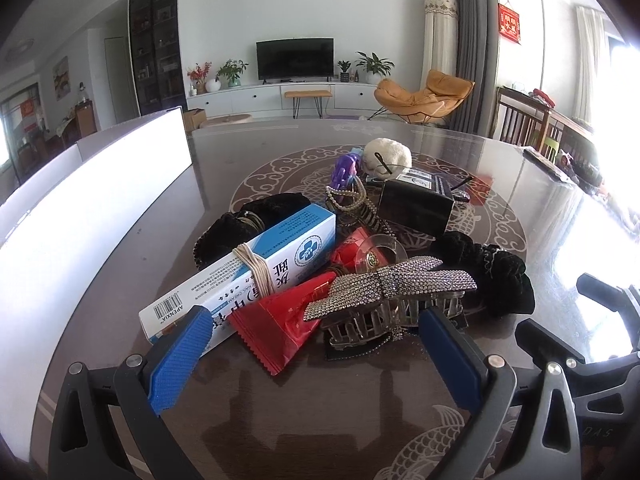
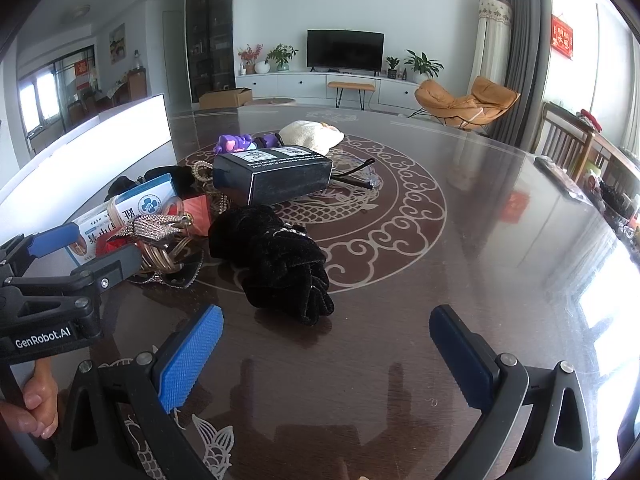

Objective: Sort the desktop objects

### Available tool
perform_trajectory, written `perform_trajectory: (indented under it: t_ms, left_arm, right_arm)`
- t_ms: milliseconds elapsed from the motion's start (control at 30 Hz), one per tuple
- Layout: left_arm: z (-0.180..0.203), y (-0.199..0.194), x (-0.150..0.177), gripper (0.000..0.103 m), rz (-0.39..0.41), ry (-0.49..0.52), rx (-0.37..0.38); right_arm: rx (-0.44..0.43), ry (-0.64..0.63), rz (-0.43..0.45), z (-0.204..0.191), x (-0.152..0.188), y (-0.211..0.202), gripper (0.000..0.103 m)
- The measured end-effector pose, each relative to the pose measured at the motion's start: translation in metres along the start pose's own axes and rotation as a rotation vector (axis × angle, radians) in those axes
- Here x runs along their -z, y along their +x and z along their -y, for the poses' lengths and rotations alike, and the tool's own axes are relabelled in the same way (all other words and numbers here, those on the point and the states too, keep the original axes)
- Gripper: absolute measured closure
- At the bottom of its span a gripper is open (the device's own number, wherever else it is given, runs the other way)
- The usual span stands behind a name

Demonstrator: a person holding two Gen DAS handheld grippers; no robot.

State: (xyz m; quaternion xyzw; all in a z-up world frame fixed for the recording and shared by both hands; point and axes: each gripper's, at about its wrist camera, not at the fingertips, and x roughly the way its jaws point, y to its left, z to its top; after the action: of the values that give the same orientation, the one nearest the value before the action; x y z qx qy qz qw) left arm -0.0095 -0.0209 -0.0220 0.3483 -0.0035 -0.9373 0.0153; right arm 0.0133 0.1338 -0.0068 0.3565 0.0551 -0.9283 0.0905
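A pile of small objects lies on the dark patterned table [image 1: 160,240]. In the left wrist view my left gripper [image 1: 316,344] is open just before a red packet [image 1: 280,316], a rhinestone hair claw [image 1: 384,288] and a blue-white medicine box [image 1: 256,264]. A black box [image 1: 416,204], a black velvet scrunchie [image 1: 488,268], a purple toy [image 1: 344,168] and a cream fluffy item [image 1: 388,152] lie behind. In the right wrist view my right gripper [image 2: 328,348] is open and empty, just short of the black scrunchie [image 2: 280,256]. The left gripper [image 2: 86,250] shows at the left there.
White bins [image 1: 92,200] stand along the table's left side. Glasses [image 2: 356,176] lie beside the black box [image 2: 276,176]. Bare table [image 2: 480,240] spreads to the right. A dark flat item [image 2: 560,176] lies near the right edge, by wooden chairs.
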Motion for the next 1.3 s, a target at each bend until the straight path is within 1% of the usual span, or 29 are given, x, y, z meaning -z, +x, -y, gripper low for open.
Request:
perform_trajectory:
  t_ms: [100, 433, 700, 900, 1133, 1300]
  left_arm:
    - [0.000, 0.001, 0.000, 0.000, 0.000, 0.005, 0.004]
    - [-0.011, 0.003, 0.001, 0.000, -0.007, -0.051, 0.017]
    - [-0.003, 0.002, 0.002, 0.000, 0.005, -0.007, 0.003]
    - [0.002, -0.001, 0.002, 0.000, 0.014, 0.023, 0.012]
    - [-0.001, -0.001, 0.002, 0.000, 0.014, 0.010, 0.009]
    - [-0.002, 0.001, 0.002, 0.000, 0.006, 0.005, 0.008]
  right_arm:
    - [0.001, -0.002, -0.001, 0.000, 0.000, 0.000, 0.000]
    - [0.001, -0.012, -0.005, -0.002, 0.001, 0.001, 0.000]
    - [0.002, -0.035, -0.024, -0.005, 0.000, 0.005, 0.000]
    - [0.022, -0.040, -0.020, -0.007, 0.000, 0.004, 0.000]
    - [0.025, -0.020, -0.020, -0.003, 0.000, 0.004, 0.000]
    - [0.011, -0.008, -0.030, -0.001, -0.001, 0.006, 0.000]
